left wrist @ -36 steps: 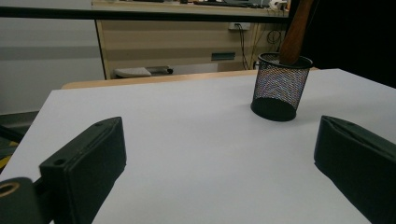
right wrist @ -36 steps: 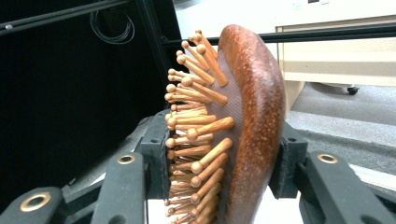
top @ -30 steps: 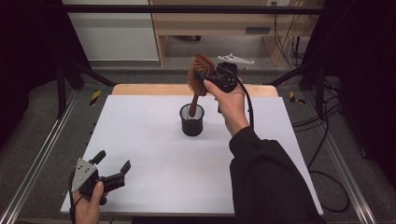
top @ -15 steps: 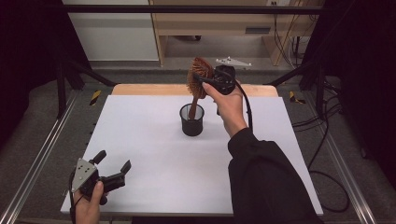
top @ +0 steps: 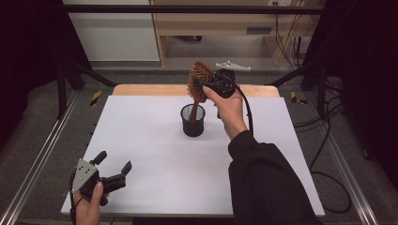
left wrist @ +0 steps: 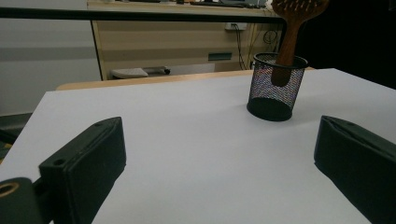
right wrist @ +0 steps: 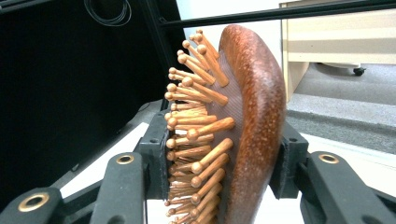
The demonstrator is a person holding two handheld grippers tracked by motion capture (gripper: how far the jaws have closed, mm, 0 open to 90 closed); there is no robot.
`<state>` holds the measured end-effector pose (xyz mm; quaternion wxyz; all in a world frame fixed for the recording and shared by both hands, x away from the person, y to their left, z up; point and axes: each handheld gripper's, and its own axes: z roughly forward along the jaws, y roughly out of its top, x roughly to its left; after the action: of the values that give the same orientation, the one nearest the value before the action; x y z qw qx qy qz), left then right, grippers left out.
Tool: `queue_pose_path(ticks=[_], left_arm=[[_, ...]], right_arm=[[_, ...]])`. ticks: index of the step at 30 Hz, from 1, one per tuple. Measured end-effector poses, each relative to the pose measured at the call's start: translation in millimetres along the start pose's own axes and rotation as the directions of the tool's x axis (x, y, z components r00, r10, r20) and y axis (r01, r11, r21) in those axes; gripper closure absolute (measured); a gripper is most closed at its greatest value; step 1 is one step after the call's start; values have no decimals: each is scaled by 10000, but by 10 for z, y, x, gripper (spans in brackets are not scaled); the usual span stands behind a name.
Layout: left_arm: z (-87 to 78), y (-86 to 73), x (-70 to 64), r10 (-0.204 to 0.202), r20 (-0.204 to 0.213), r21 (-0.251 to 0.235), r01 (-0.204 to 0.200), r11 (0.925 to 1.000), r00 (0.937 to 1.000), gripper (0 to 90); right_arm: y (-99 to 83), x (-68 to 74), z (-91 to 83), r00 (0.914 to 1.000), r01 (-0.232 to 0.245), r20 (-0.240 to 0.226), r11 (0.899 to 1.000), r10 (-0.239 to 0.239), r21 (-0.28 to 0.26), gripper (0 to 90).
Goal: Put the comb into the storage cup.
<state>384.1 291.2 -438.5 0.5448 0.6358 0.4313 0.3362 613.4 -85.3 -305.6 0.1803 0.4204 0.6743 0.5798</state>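
White table (top: pixel 155 187): a broad rectangular surface that takes up the middle of the high view, with a strip of pale wood along its far edge and metal rails to either side.

Person: a dark sleeve (top: pixel 270 183) enters from the bottom right of the high view and runs up toward the centre; the other hand (top: pixel 87 206) enters at the bottom left corner.

Right gripper (top: pixel 202 85): upper centre of the high view, held above the table's far half. Its jaws are clamped on the head of the wooden hairbrush (top: pixel 198 84). In the right gripper view the brush head (right wrist: pixel 233 126) stands between the two black jaws, one pad pressed against the tips of the wooden bristles at the left, the other against the smooth domed back at the right.

Left gripper (top: pixel 113 173): lower left of the high view, low over the near edge of the table, well apart from the brush. Its jaws stand wide apart with nothing between them; in the left gripper view they frame bare white table.

Wooden hairbrush: upright and slightly tilted, head uppermost in the right gripper, handle pointing down into the black mesh cup (top: pixel 193 121). In the left gripper view, upper right, the handle (left wrist: pixel 286 51) passes below the cup's rim.

Black mesh cup (left wrist: pixel 275 88): upright on the table just below the right gripper, at centre of the high view, directly under the brush head.
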Motion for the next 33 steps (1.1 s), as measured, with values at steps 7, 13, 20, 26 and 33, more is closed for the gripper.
queue_pose_path(ticks=[7,13,20,26,33], left_arm=[[20,-9,-21,91,208,154,-94,9998,9997,24],[22,-12,-21,163,157,164,-165,9997,9997,23],[20,-10,-14,161,149,142,-163,9998,9998,23],[22,-10,-12,159,173,150,-161,9998,9997,23],[21,-11,-15,187,198,159,-191,9997,9996,23]], right_arm=[[-80,-15,68,10000,-72,54,9998,71,193,505],[-149,-39,123,9998,-163,110,9995,160,273,504],[-217,-54,174,9996,-248,136,9991,244,347,503],[-238,-42,201,9997,-241,107,9988,236,429,502],[-262,-25,228,9998,-203,26,9983,202,552,502]])
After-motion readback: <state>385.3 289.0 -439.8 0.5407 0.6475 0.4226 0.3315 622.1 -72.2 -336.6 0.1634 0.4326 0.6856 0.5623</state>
